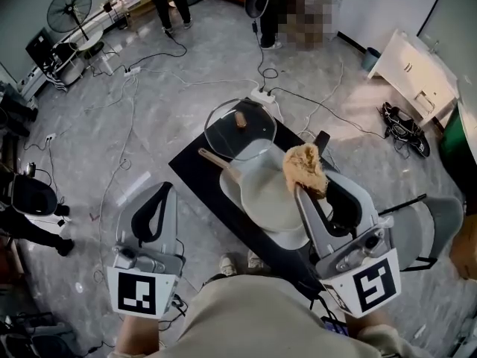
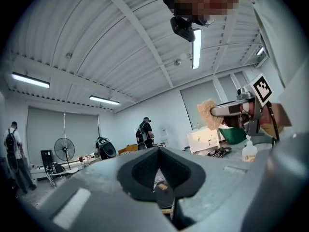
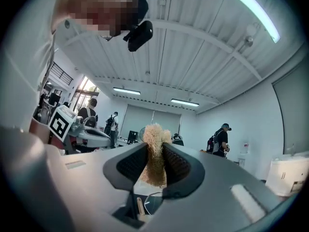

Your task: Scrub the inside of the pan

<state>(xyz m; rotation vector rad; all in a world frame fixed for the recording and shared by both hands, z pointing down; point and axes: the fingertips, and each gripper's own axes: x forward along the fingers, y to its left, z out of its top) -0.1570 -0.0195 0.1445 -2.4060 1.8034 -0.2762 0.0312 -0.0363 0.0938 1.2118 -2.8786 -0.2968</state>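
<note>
A pale grey pan (image 1: 264,200) with a wooden handle (image 1: 218,163) lies on a black table (image 1: 195,171) in the head view. My right gripper (image 1: 301,190) hangs over the pan's right side, shut on a tan fibrous scrubber (image 1: 305,167). The right gripper view shows the scrubber (image 3: 155,151) pinched between both pads. My left gripper (image 1: 165,190) is off the table's left edge over the floor, tilted up. Its jaws meet with nothing between them (image 2: 159,152). From there the scrubber (image 2: 208,114) shows in the air at right.
A glass lid (image 1: 240,129) with a wooden knob rests behind the pan. A soap bottle (image 2: 249,152) stands at right. Cables cross the floor around a power strip (image 1: 262,94). A fan (image 1: 69,7), a white cabinet (image 1: 414,71), a grey chair (image 1: 440,226) and standing people ring the room.
</note>
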